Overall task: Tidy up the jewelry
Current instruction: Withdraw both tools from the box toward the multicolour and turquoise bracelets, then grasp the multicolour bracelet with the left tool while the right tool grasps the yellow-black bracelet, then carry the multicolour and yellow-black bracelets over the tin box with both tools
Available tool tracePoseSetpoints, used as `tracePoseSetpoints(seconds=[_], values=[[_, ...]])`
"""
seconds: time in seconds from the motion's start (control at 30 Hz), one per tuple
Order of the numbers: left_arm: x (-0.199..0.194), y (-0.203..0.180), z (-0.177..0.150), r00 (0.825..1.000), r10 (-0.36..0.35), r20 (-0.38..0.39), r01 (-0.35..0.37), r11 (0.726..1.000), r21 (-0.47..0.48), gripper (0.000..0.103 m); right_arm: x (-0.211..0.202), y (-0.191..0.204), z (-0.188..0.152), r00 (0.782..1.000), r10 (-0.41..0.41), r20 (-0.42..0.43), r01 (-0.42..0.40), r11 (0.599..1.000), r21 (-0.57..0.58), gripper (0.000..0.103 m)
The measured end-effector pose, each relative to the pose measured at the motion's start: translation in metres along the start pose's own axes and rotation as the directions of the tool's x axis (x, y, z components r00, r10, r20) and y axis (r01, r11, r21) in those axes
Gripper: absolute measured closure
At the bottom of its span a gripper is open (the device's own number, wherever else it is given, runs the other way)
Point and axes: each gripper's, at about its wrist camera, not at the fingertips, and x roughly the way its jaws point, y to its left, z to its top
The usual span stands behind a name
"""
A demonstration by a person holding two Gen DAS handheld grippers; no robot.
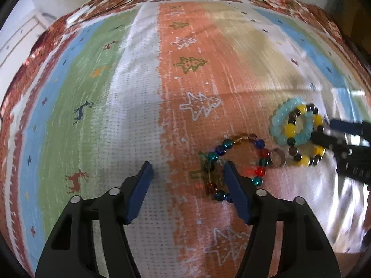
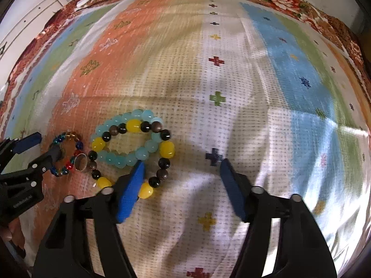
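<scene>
Three bead bracelets and a ring lie together on a patterned cloth. A light-blue bracelet (image 2: pixel 126 136) (image 1: pixel 281 125) overlaps a yellow-and-dark-bead bracelet (image 2: pixel 162 149) (image 1: pixel 306 139). A small multicoloured glass-bead bracelet (image 1: pixel 236 162) (image 2: pixel 67 153) lies beside them, with a metal ring (image 1: pixel 278 158) (image 2: pixel 81 161) between. My left gripper (image 1: pixel 186 178) is open, its right finger over the multicoloured bracelet. My right gripper (image 2: pixel 180 169) is open, its left finger resting over the yellow-and-dark bracelet.
The cloth (image 2: pixel 231 81) (image 1: pixel 139 92) has orange, white, blue and green stripes with tree and cross motifs, over a floral bedcover (image 2: pixel 289 2). A white cabinet (image 2: pixel 27 16) stands at the far left.
</scene>
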Motion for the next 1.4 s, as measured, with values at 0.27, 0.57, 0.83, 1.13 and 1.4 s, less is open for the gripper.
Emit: tracePoseSetpoints(seconds=[0.27,0.57,0.83,1.13,1.4], values=[[-0.005,0.011,-0.002,0.997,-0.076,-0.004,0.076,0.997,-0.001,0.094,-0.003,-0.017,-0.006,0.999,0.048,0.002,-0.048,0.998,0.028,0.093],[-0.050,0.017,-0.001,0.992,-0.032,0.123,0.036,0.999,-0.035,0.094,-0.037,-0.022,-0.011,0.993,0.101,0.053,-0.104,0.993,0.053,0.093],[-0.079,0.018,-0.009,0.987,-0.011,0.161,0.014,1.000,-0.017,0.094,-0.071,-0.013,-0.020,0.989,0.102,0.110,-0.105,0.994,0.021,0.093],[-0.104,0.014,-0.020,0.982,0.005,0.188,0.001,1.000,-0.028,0.094,-0.101,-0.003,-0.031,0.977,0.134,0.166,-0.133,0.991,-0.018,0.093],[-0.130,0.011,-0.030,0.971,-0.008,0.240,0.020,0.999,-0.046,0.094,-0.127,-0.009,-0.042,0.967,0.092,0.236,-0.098,0.995,0.014,0.093]])
